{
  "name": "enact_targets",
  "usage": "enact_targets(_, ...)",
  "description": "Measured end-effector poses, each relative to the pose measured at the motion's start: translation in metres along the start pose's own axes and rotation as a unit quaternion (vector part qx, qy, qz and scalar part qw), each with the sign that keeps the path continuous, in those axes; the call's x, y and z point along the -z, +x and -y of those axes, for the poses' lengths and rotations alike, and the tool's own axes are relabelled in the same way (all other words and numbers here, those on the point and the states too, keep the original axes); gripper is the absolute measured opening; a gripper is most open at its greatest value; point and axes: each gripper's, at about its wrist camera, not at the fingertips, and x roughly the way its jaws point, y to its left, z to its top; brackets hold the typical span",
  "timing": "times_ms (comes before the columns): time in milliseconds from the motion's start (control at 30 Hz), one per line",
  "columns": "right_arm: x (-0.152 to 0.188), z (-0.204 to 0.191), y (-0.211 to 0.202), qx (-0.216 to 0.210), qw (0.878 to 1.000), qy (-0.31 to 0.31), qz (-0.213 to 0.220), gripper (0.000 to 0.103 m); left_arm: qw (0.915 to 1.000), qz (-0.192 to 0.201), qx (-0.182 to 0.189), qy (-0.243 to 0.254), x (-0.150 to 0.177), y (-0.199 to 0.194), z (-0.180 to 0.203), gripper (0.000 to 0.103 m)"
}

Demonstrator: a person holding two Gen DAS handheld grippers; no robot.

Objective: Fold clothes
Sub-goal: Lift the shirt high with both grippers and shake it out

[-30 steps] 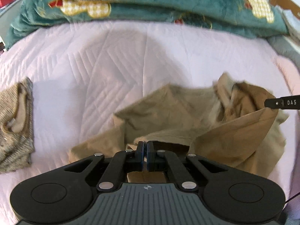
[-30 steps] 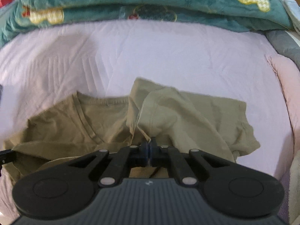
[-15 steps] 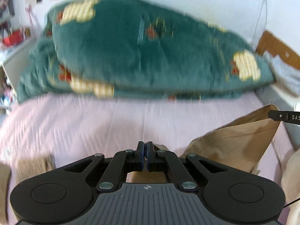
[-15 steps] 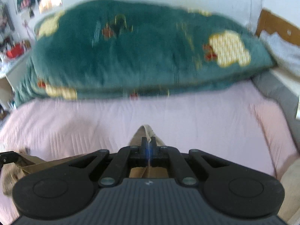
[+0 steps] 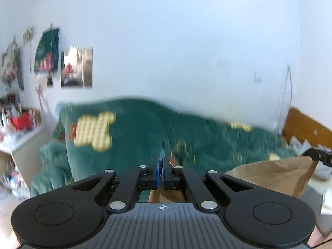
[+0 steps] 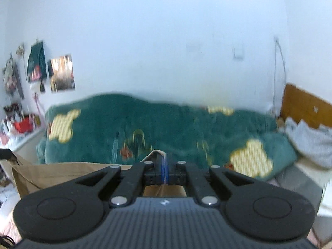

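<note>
A tan T-shirt [image 5: 274,176] hangs stretched between both grippers, high above the bed. My left gripper [image 5: 161,166] is shut, with tan cloth showing just below its jaws. At that view's right edge, the right gripper's tip [image 5: 319,155] holds the shirt's far corner. My right gripper [image 6: 164,161] is shut on a fold of the shirt [image 6: 62,172] that pokes up past its jaws. The left gripper's tip [image 6: 6,153] shows at the left edge, holding the other corner. Most of the shirt hangs out of sight below the grippers.
A bulky green blanket [image 6: 166,128] with yellow patches lies piled across the bed's far side against a white wall. A wooden headboard [image 6: 305,105] and grey cloth [image 6: 309,139] are at right. A cluttered shelf [image 5: 18,128] and wall pictures [image 5: 76,68] are at left.
Both grippers have risen and tilted up, lifting the tan shirt off the pink bedcover. The views now show the wall and blanket instead of the bed surface.
</note>
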Motion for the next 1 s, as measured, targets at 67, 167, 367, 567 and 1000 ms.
enact_targets(67, -0.016, 0.000, -0.004, -0.001, 1.000, 0.002, 0.021, 0.002, 0.9996, 0.026, 0.000, 0.006, -0.023, -0.006, 0.005, 0.002)
enact_targets(167, -0.036, 0.002, -0.012, -0.002, 0.999, 0.006, 0.046, 0.002, 0.9982, 0.058, -0.001, 0.010, -0.047, -0.023, 0.015, 0.002)
enact_targets(367, -0.033, 0.007, -0.043, -0.010, 0.998, 0.009, 0.063, 0.002, 0.9974, 0.072, -0.005, 0.004, -0.024, -0.069, 0.027, 0.002)
enact_targets(567, 0.042, 0.017, -0.077, -0.017, 1.000, 0.021, 0.001, 0.002, 0.9998, 0.000, -0.001, -0.019, 0.079, -0.102, 0.021, 0.002)
enact_targets(1000, 0.284, 0.029, -0.138, 0.030, 0.967, 0.059, -0.246, 0.002, 0.9663, -0.254, 0.041, 0.016, 0.353, -0.154, 0.022, 0.002)
